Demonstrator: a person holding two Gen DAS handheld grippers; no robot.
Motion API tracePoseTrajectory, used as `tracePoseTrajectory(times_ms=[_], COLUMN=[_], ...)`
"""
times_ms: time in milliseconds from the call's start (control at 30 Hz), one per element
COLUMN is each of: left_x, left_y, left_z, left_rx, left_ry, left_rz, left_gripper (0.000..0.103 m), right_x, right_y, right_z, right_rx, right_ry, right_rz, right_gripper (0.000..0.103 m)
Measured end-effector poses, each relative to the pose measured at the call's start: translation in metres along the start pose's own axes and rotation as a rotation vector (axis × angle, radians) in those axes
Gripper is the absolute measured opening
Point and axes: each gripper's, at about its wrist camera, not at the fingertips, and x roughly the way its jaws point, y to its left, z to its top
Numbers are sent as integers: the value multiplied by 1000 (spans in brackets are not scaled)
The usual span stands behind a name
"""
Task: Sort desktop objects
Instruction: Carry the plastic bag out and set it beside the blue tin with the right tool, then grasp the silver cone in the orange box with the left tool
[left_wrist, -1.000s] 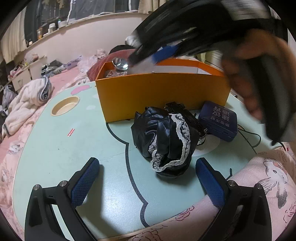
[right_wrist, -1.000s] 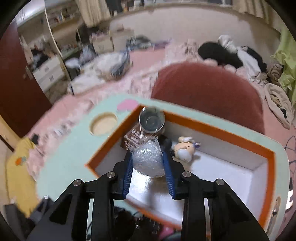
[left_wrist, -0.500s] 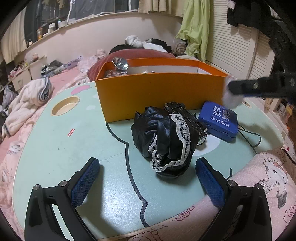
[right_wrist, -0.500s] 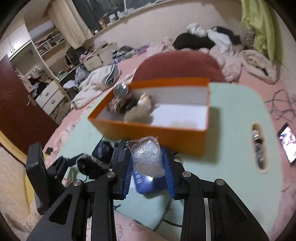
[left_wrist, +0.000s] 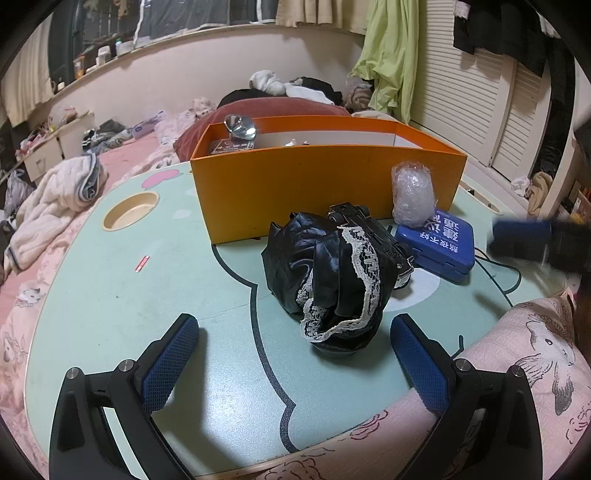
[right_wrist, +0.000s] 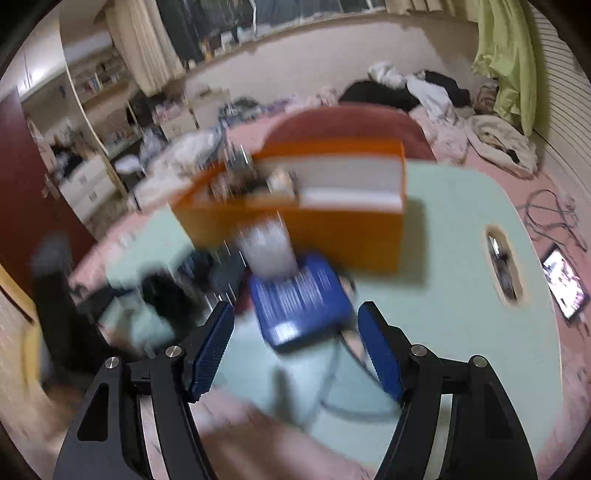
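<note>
A clear bubble-wrapped bundle (left_wrist: 413, 195) stands free at the back edge of the blue case (left_wrist: 437, 245), against the orange box (left_wrist: 325, 188). My right gripper (right_wrist: 294, 308) is drawn back from it and its jaws are opening; nothing sits between the pads. The bundle (right_wrist: 267, 251) and case (right_wrist: 299, 299) lie just ahead, blurred. In the left wrist view the right gripper (left_wrist: 535, 240) is a blur at the right edge. My left gripper (left_wrist: 294, 321) stands open, low over the table, just short of a black bundle with white lace trim (left_wrist: 332, 280).
The orange box (right_wrist: 295, 221) holds a shiny round object (left_wrist: 240, 125), a small figure and other bits. A black device (left_wrist: 369, 229) lies behind the lace bundle. The green table (left_wrist: 110, 295) has a round cup hole (left_wrist: 131, 210) and a slot (right_wrist: 502, 266). Pink bedding surrounds it.
My right gripper carried the wrapped bundle from over the orange box to the front right of the table, then opened and let it go beside the blue case. The left gripper stayed still.
</note>
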Motion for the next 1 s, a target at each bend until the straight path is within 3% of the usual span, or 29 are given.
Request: tracePoseTrajectory(times_ms=[33, 100, 233, 567, 633, 800, 900, 1000], left_x=[0, 0, 0, -11, -17, -33, -43, -42], left_y=[0, -1, -1, 7, 12, 27, 37, 40], left_z=[0, 0, 0, 0, 1, 7, 32, 69], left_rx=[0, 3, 3, -55, -73, -134, -151, -124], left_ry=[1, 2, 1, -42, -72, -130, -180, -202], left_rz=[0, 3, 3, 13, -6, -38, -47, -17], left_gripper=[103, 103, 103, 101, 98, 77, 68, 66], right_x=[6, 18, 24, 21, 21, 21, 21, 21], right_y=[0, 8, 8, 7, 7, 7, 7, 7], right_z=[-10, -22, -14, -19, -19, -19, -19, -19], right_rx=[-24, -120, -113, -105, -105, -104, -104, -104], right_ry=[26, 18, 39, 33, 33, 32, 33, 33], right_rz=[-38, -156, -171, -172, -172, -171, -171, -171], right_gripper=[71, 84, 90, 92, 92, 92, 92, 92])
